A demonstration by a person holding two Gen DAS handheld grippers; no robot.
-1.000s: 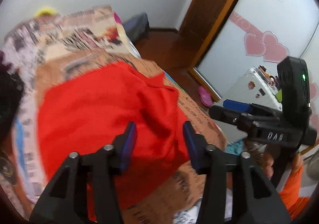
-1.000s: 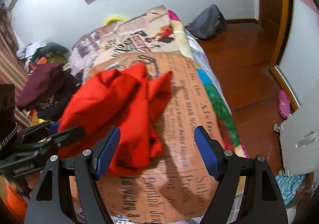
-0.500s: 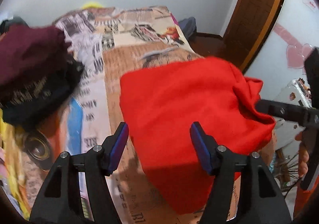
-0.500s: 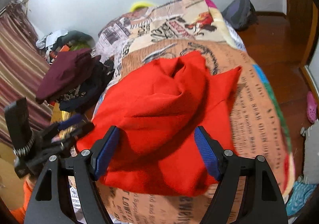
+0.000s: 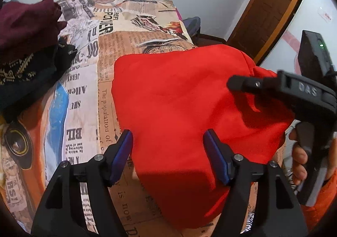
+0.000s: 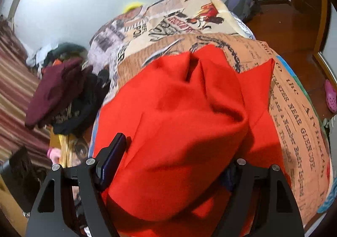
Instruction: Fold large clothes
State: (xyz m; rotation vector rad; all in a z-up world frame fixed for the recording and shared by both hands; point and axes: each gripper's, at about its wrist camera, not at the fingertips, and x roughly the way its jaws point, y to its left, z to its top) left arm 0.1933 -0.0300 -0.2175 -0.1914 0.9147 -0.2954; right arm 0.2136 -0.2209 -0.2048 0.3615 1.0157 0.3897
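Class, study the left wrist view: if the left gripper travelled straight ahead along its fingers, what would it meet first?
Most likely the red garment, lying on the printed bedspread directly ahead of the open left gripper; exact depth is unclear.

The garment (image 5: 179,106) lies on the bedspread (image 5: 88,98), toward its right side in the left wrist view. A pile of clothes (image 5: 27,51) sits to its left at the bed's edge. The left gripper (image 5: 168,152) straddles the garment's near-left portion; the right gripper (image 5: 242,85) reaches in over its right side. Behind the bed, a bag (image 6: 242,3) rests on the floor (image 6: 294,32) against the wall.
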